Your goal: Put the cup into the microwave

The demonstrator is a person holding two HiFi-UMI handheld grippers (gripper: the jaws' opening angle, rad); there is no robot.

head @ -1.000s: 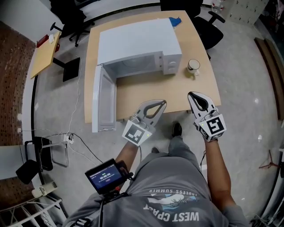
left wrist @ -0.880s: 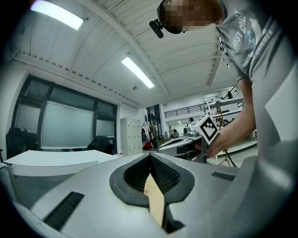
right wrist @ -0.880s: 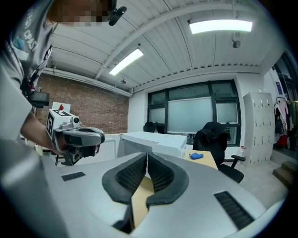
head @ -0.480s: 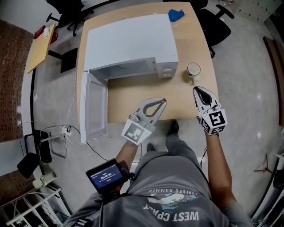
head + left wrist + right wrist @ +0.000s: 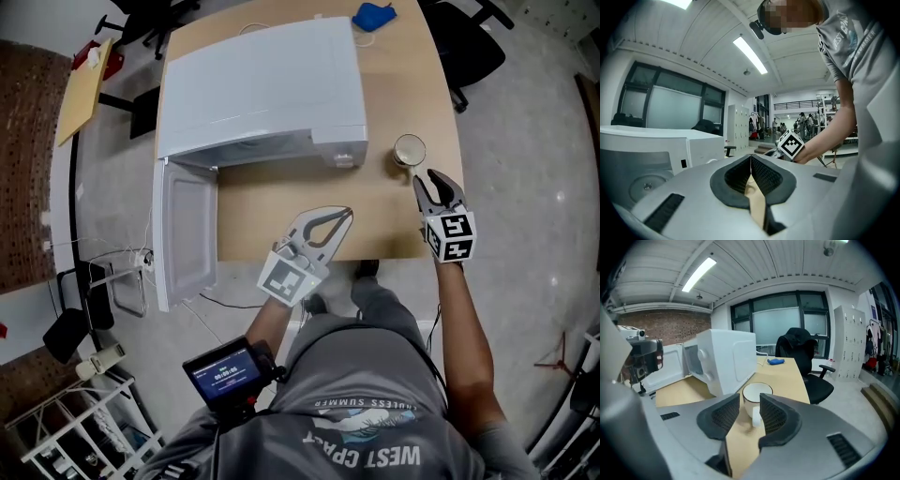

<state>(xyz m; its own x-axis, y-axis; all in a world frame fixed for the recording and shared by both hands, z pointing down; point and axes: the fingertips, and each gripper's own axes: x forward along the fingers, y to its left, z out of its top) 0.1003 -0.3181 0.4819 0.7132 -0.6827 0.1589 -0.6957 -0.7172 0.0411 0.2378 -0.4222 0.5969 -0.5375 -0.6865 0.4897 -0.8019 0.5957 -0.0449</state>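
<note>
Where the wooden bench (image 5: 281,202) carries the microwave (image 5: 262,84), that white unit sits at the far left part of the top, its door (image 5: 183,230) swung fully open past the bench's left edge and the cavity showing bare; cup (image 5: 409,150): white with a dark rim, upright on the bench just right of the microwave's control end, outside the oven, handle turned toward the person; right claw (image 5: 427,178): just beside the cup on its near side, pointing at it and tilted down, jaws apart and only just opened, gripping nothing; in the right gripper view the cup (image 5: 757,392) stands just beyond the tips of the claw (image 5: 749,399), its handle seen in the gap, pads not pressing on it, the microwave (image 5: 726,357) to its left; left claw (image 5: 349,214): over the bench's near edge, well apart from the cup, jaws clenched together on nothing, the left gripper view showing its tips (image 5: 751,157) meeting in a closed line; blue cloth (image 5: 373,15): at the bench's far edge, behind the microwave; black chair (image 5: 469,47): on the floor beyond the bench's right corner.
</note>
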